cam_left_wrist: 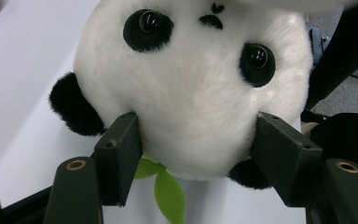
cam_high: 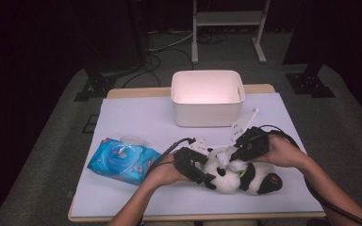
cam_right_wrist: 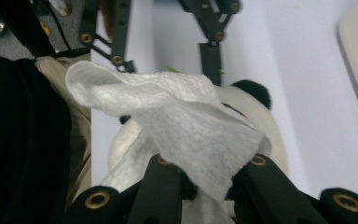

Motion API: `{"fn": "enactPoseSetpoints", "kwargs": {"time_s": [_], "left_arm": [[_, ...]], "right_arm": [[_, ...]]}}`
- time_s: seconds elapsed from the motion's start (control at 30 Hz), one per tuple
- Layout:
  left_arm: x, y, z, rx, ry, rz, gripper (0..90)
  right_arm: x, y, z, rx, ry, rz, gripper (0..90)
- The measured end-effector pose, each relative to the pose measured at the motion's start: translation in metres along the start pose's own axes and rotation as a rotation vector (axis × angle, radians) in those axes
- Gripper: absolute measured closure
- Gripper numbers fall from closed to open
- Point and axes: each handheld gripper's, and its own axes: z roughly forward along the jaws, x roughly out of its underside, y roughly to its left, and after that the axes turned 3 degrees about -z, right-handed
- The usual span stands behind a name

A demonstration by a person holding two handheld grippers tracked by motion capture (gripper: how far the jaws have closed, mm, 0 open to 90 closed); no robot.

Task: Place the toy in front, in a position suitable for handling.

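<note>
A black and white panda plush [cam_high: 245, 178] lies on its back near the table's front edge. My left gripper [cam_high: 206, 179] is shut on its head [cam_left_wrist: 191, 93], one jaw pressed into each side. A green leaf [cam_left_wrist: 168, 193] pokes out under the head. My right gripper [cam_high: 234, 151] sits just above the plush, shut on a crumpled white wipe [cam_right_wrist: 177, 116] that rests against the panda's face [cam_right_wrist: 256, 109]. In the right gripper view, the wipe bunches between the jaws [cam_right_wrist: 209, 179] and the left gripper [cam_right_wrist: 210, 56] shows behind it.
A white plastic bin [cam_high: 207, 98] stands open at the back middle of the table. A blue pack of wet wipes [cam_high: 122, 160], its lid flipped up, lies to the left of my left hand. The white table cover [cam_high: 136, 117] reaches the table's edges.
</note>
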Motion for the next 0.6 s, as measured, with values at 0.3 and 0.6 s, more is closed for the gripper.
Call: {"fn": "enactPoseSetpoints", "kwargs": {"time_s": [0.3,0.6], "left_arm": [[0.001,0.001,-0.005,0.017,-0.007,-0.014,32.2],[-0.009,0.0,-0.011,0.019,-0.035,-0.011,30.5]], "right_arm": [[0.011,-0.003,0.003,-0.043,-0.011,0.047,82.6],[0.016,0.013,0.011,-0.084,-0.026,0.032,82.7]]}}
